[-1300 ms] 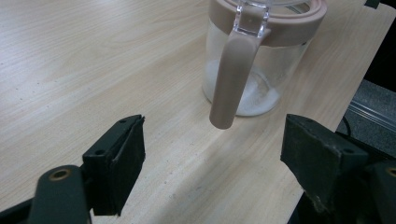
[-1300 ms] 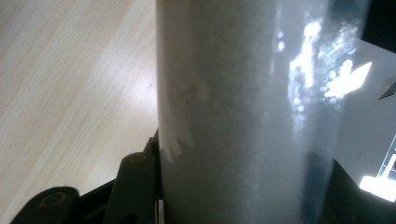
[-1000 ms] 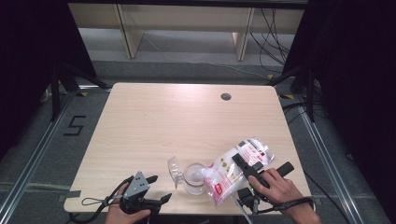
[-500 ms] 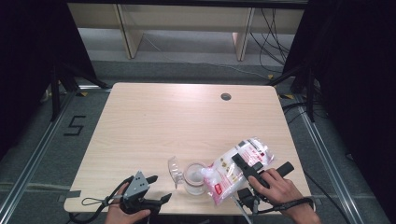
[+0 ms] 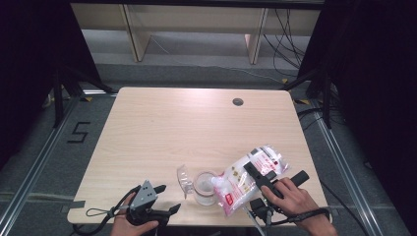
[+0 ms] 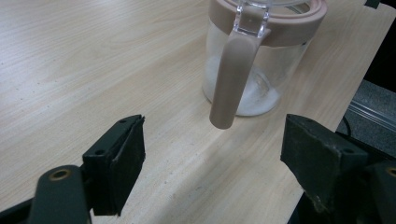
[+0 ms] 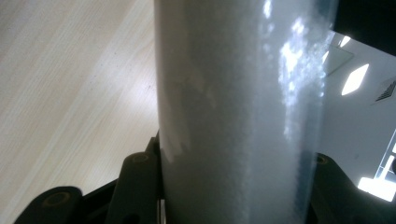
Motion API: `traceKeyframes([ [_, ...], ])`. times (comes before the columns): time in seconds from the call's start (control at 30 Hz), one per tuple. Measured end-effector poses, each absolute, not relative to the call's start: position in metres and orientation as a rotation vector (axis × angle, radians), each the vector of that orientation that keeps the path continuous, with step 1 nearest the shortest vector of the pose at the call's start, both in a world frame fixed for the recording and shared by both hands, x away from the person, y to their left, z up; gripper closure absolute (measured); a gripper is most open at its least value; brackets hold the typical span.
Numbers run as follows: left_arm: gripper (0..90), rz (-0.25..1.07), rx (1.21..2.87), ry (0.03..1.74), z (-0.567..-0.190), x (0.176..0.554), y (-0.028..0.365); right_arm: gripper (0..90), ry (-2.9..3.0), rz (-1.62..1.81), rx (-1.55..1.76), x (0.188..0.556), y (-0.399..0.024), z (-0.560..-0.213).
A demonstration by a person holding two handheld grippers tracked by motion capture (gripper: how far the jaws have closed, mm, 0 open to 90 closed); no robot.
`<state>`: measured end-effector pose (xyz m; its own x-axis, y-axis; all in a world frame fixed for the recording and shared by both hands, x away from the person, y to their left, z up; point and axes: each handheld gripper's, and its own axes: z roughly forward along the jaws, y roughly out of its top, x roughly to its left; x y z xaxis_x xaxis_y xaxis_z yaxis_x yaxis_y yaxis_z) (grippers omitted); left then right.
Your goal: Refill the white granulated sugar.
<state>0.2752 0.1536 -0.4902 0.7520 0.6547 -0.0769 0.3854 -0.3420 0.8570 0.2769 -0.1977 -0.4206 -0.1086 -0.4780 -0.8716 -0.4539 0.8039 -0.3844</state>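
Bag of white powder (image 5: 248, 179), clamped in the right tongs (image 5: 252, 172), tilts over the clear jar (image 5: 204, 187) on the table (image 5: 187, 128); left tongs (image 6: 210, 154) stand apart, empty, near its handle (image 6: 229, 79).

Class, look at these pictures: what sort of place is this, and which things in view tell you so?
Probably a lab or recording studio rather than a kitchen. A bare wooden table stands on a grey floor between black curtains, with loose cables behind it and a number marked on the floor.
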Motion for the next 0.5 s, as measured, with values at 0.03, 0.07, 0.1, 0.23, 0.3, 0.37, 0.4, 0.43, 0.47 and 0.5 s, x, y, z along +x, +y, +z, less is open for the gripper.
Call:
traceKeyframes([
  [0.03, 21.3, 0.347, 1.973, 0.788, -0.4902, 0.2752, 0.1536, 58.4, 1.733, -0.024, -0.729, 0.2769, -0.1977, -0.4206],
  [0.07, 21.3, 0.347, 1.973, 0.788, -0.4901, 0.2752, 0.1536, 58.4, 1.733, -0.023, -0.729, 0.2769, -0.1978, -0.4206],
  [0.1, 21.3, 0.347, 1.974, 0.787, -0.4901, 0.2752, 0.1536, 58.4, 1.735, -0.024, -0.728, 0.2769, -0.1979, -0.4206],
  [0.23, 21.3, 0.347, 1.973, 0.788, -0.4902, 0.2753, 0.1536, 58.5, 1.731, -0.025, -0.727, 0.2769, -0.1981, -0.4203],
  [0.3, 21.3, 0.345, 1.972, 0.789, -0.4904, 0.2751, 0.1533, 58.5, 1.733, -0.025, -0.726, 0.2769, -0.1981, -0.4202],
  [0.37, 21.3, 0.347, 1.973, 0.788, -0.4903, 0.2752, 0.1534, 58.6, 1.734, -0.022, -0.728, 0.2770, -0.1981, -0.4204],
  [0.4, 21.3, 0.347, 1.973, 0.788, -0.4903, 0.2752, 0.1535, 58.6, 1.734, -0.022, -0.728, 0.2769, -0.1981, -0.4205],
  [0.43, 21.3, 0.348, 1.974, 0.788, -0.4903, 0.2753, 0.1535, 58.6, 1.734, -0.024, -0.728, 0.2769, -0.1978, -0.4206],
  [0.47, 21.3, 0.347, 1.973, 0.788, -0.4903, 0.2752, 0.1534, 58.7, 1.734, -0.022, -0.728, 0.2769, -0.1977, -0.4205],
  [0.5, 21.3, 0.359, 1.985, 0.762, -0.4899, 0.2765, 0.1542, 58.7, 1.733, -0.022, -0.729, 0.2768, -0.1976, -0.4206],
])
